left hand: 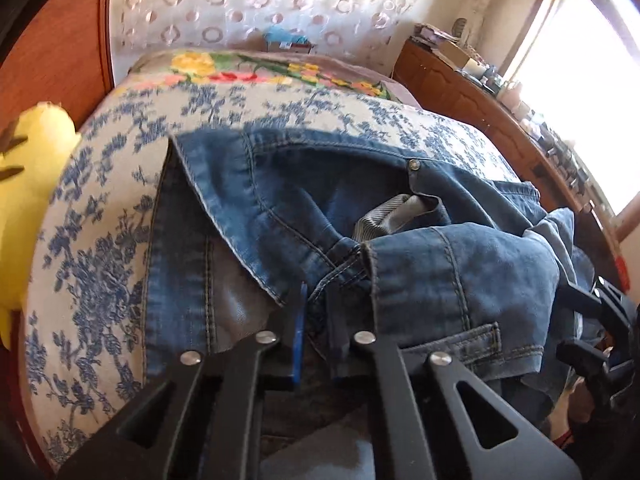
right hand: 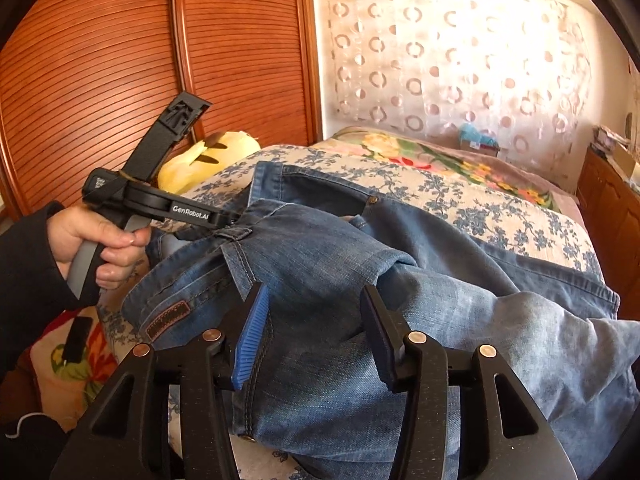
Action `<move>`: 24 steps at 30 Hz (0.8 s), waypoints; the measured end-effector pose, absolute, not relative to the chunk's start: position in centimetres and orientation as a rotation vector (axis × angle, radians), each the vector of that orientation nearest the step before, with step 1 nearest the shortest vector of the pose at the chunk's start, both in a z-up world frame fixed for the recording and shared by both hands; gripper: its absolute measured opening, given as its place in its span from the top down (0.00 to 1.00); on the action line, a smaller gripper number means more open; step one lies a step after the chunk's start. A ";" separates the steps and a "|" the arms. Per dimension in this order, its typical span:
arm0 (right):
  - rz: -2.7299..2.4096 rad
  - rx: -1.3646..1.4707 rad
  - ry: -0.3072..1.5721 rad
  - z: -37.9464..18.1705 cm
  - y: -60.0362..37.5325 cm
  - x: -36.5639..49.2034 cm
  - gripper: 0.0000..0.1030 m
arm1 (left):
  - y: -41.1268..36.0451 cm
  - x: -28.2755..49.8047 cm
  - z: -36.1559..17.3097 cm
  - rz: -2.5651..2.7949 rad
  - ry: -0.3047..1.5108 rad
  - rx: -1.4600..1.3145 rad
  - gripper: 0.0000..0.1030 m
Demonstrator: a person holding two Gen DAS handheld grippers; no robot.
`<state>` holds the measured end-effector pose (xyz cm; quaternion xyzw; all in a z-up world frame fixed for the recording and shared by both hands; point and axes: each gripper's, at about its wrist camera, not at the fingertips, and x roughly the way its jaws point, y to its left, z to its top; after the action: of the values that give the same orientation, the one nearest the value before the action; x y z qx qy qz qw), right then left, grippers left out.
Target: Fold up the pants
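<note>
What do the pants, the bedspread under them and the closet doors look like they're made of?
Pants: faded blue denim, shown by twill weave, contrast stitching and a metal rivet.
Bedspread: woven cloth, matte, cream with a blue floral pattern; fibre unclear.
Closet doors: reddish-brown, slatted, slightly glossy, probably wood or wood veneer.

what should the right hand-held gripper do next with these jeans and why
Probably close the right hand-held gripper on the denim between its pads. The left hand-held gripper is already shut on the jeans near the waistband, while the right one stands open over a bunched fold. The jeans lie crumpled on the bed cover, so both ends likely need holding before they can be lifted and straightened.
</note>
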<state>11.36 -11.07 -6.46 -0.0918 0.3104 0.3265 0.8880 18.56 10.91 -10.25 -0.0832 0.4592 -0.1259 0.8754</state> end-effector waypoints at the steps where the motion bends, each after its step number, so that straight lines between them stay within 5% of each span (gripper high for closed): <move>1: 0.678 -0.189 0.647 -6.5 -11.1 11.4 0.53 | 11.0 18.5 -9.9 -0.256 0.949 -0.160 0.99; 9: 0.678 -0.184 0.642 -6.4 -11.4 11.3 0.53 | 13.4 14.9 -4.0 -0.209 0.787 -0.084 1.00; 18: 0.681 -0.204 0.640 -6.5 -11.0 11.3 0.52 | 15.1 15.3 -6.8 -0.147 0.857 -0.096 0.92; 21: 0.679 -0.202 0.642 -6.6 -11.3 11.3 0.52 | 15.2 13.9 -7.1 -0.167 0.844 -0.122 0.66; 24: 0.659 -0.196 0.629 -6.1 -12.5 11.1 0.52 | 15.1 11.8 -7.1 -0.180 0.814 -0.136 0.62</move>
<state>11.10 -12.54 -6.09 -0.0946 0.3034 0.3176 0.8934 11.76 15.07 -7.08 -0.0659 0.3950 -0.0874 0.9121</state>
